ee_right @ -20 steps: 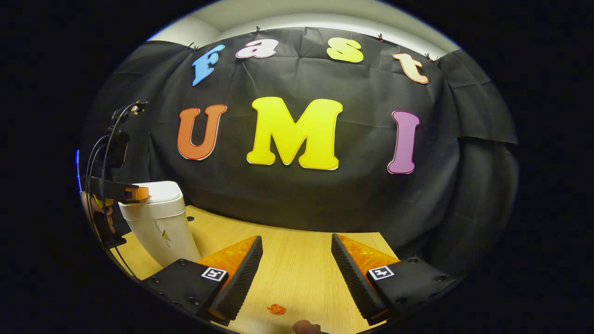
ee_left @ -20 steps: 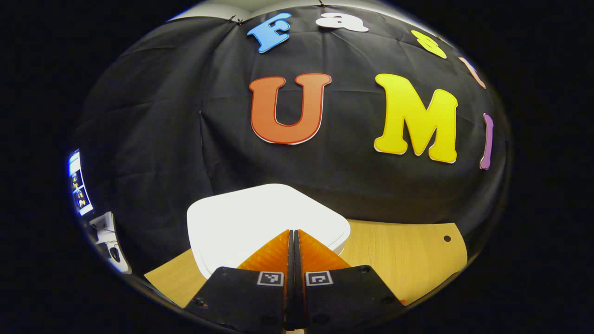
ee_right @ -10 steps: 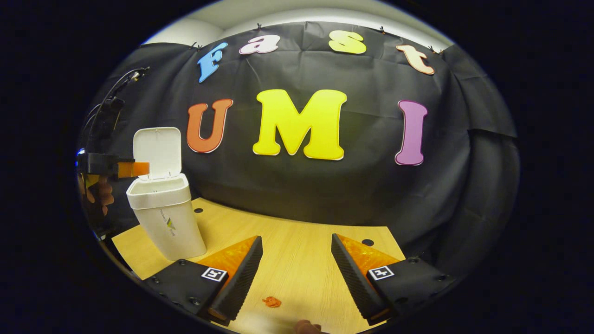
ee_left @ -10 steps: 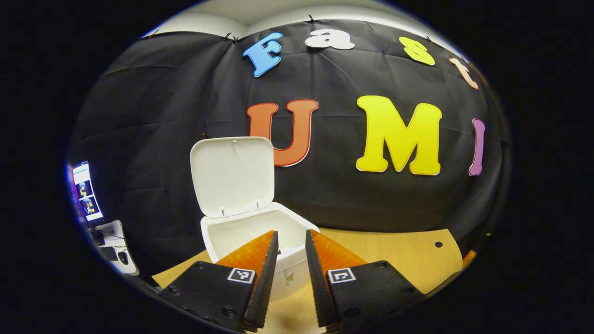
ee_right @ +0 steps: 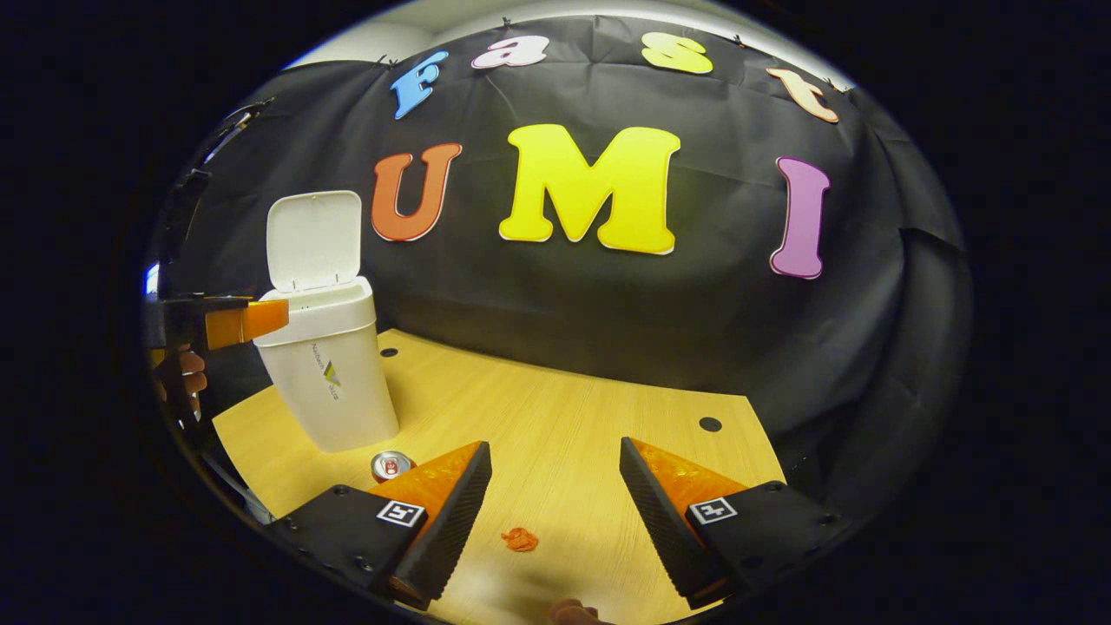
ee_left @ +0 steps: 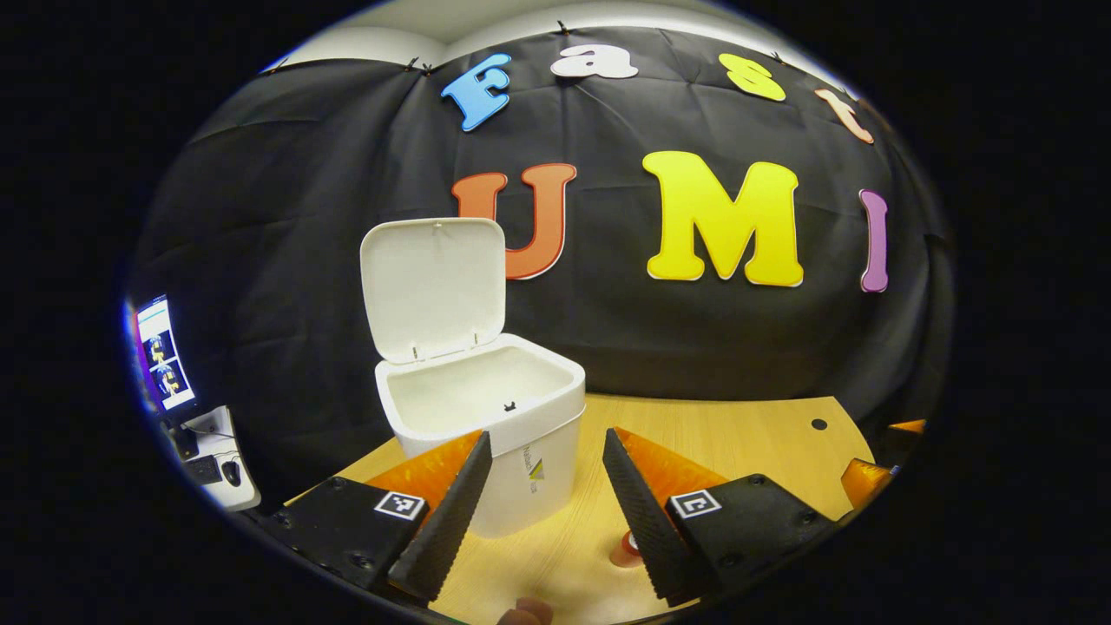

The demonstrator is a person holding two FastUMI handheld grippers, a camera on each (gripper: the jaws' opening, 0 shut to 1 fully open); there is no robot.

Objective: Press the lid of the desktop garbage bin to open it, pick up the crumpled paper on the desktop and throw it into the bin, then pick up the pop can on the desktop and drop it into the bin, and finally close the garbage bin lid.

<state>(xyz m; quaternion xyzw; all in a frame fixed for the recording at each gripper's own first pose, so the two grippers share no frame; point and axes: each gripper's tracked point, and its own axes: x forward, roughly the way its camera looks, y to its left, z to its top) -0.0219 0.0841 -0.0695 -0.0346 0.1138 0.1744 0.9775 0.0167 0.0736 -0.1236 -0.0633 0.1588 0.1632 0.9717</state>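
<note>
The white bin point(ee_left: 486, 434) stands on the wooden table with its lid point(ee_left: 432, 286) swung up and its inside bare. My left gripper point(ee_left: 542, 512) is open, a little short of the bin's front wall and touching nothing. A pop can point(ee_left: 623, 549) peeks out beside its right finger. In the right gripper view the bin point(ee_right: 334, 373) stands at the left, and the left gripper point(ee_right: 239, 321) hovers by its rim. The pop can point(ee_right: 391, 464) stands upright just in front of the bin. A small orange crumpled scrap point(ee_right: 519, 540) lies between the fingers of my open right gripper point(ee_right: 555, 512).
The table point(ee_right: 564, 434) has small dark holes point(ee_right: 710, 424) near its back edge, right under the black cloth wall. A lit monitor point(ee_left: 161, 356) and a desk stand off the table's left side. A hand point(ee_right: 178, 378) holds the left gripper.
The bin lid has sprung from closed to fully upright. My left gripper, shut and resting on the lid before, has opened and pulled back. The right gripper stayed open; the can came into its view.
</note>
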